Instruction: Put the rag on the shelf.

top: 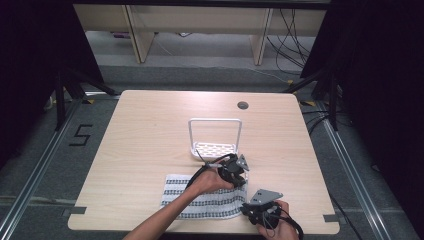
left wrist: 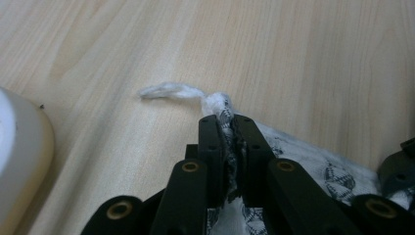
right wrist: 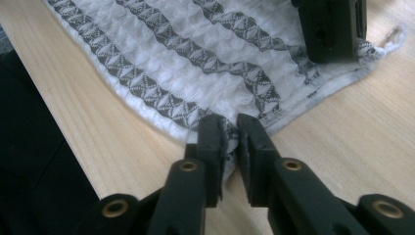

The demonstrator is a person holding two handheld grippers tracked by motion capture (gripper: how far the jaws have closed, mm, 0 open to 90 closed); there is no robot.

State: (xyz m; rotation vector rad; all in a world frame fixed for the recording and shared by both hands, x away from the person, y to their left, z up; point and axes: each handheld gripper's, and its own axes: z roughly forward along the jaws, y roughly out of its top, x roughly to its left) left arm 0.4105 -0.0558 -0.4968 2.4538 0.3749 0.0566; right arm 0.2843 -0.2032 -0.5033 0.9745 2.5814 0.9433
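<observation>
1. Towel (top: 207, 199): a white cloth with dark patterned stripes lies flat at the near edge of the table (top: 150, 130), in front of the white rack (top: 215, 137). Its long axis runs left to right across the table, and the stripes follow it.
2. Both held corners are on the towel's right-hand short edge. The left gripper (left wrist: 229, 128) has the far right corner, with a small white tassel (left wrist: 169, 90) poking out past its jaws. The right gripper (right wrist: 230, 129) has the near right corner at the table's edge.
3. Left gripper: its jaws are pressed together on the bunched corner fabric, as its own view shows clearly.
4. Right gripper: its jaws pinch the hem with a thin fold of cloth between them.
5. The rest of the towel stretches away to the left of both grippers, so I judge any fold or lift has to carry this edge leftward along the long axis.
6. Pose: the left forearm crosses diagonally over the towel from bottom left, so the left hand (top: 212, 180) reaches farther. The right hand (top: 275, 225) sits low and close to the person, just off the near corner.
</observation>
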